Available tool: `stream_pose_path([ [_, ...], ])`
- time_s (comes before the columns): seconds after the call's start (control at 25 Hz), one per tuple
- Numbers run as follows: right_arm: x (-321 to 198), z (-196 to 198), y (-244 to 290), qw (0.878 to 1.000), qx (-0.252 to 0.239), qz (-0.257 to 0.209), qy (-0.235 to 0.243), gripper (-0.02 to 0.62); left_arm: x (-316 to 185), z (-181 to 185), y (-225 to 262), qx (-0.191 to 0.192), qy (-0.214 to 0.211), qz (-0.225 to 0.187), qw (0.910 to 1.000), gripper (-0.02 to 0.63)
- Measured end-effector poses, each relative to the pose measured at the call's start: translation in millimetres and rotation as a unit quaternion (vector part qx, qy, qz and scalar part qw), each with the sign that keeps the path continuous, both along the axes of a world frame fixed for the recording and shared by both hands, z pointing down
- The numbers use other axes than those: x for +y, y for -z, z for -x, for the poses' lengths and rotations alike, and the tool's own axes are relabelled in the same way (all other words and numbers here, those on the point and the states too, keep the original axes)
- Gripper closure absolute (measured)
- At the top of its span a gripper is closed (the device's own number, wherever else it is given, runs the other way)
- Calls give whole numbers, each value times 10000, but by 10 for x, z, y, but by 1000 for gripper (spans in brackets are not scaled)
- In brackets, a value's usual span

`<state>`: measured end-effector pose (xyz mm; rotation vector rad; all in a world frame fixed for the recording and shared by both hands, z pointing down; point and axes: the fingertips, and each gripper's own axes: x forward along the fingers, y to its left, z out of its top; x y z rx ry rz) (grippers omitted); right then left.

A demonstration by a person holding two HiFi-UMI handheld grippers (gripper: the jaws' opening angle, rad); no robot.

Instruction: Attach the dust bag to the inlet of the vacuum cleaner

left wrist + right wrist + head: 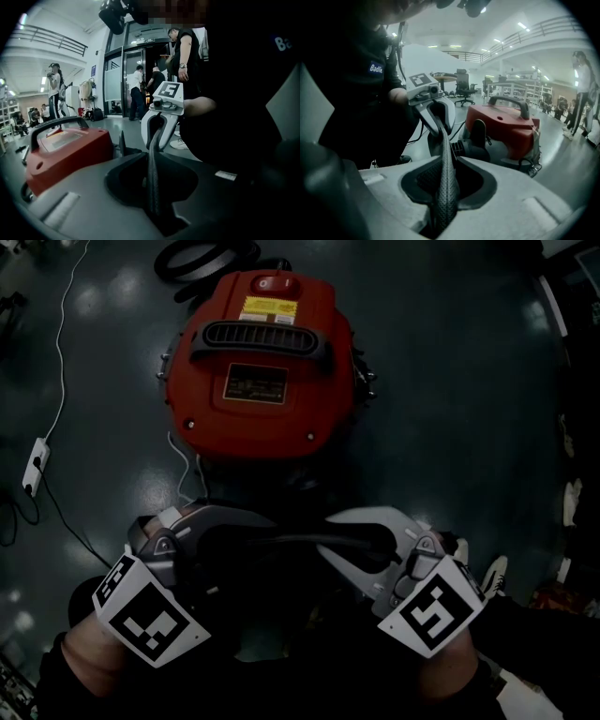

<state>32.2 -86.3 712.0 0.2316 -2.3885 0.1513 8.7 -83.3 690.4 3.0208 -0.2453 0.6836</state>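
Red vacuum cleaner (258, 367) stands upright on the dark floor (450, 381), black carry handle on top, well beyond the person's hands.

Dust bag (445, 187): a dark, woven-looking edge, pulled into a taut strip between the two tongs. It sits near the person and clear of the machine.

Left gripper (255, 538) pinches the strip's left end, jaws pressed onto the fabric. Right gripper (349, 540) has the right end in its jaws; they seem to bear on it, though the slot is dark. The tongs point at each other, tips apart.

Black ribbed inlet (461, 149) is on the vacuum's near side, the bag not touching it.

White cable (62, 362) and power strip (36, 465) lie on the floor, far left. Bystanders (138, 91) stand by a far doorway.
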Motion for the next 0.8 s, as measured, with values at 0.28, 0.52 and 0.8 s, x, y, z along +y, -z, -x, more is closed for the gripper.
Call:
stream_pose_path([
  [0.28,14,-61,-29,9996,-45,231,-154,522,-124,-68,-7,117,-53,120,9998,512],
  [0.52,-81,-6,-36,9997,-44,-226,-82,513,-53,-48,-44,162,-51,239,9996,560],
  [0.8,-123,75,48,9974,-50,-702,160,497,-96,75,-45,103,91,331,9994,560],
])
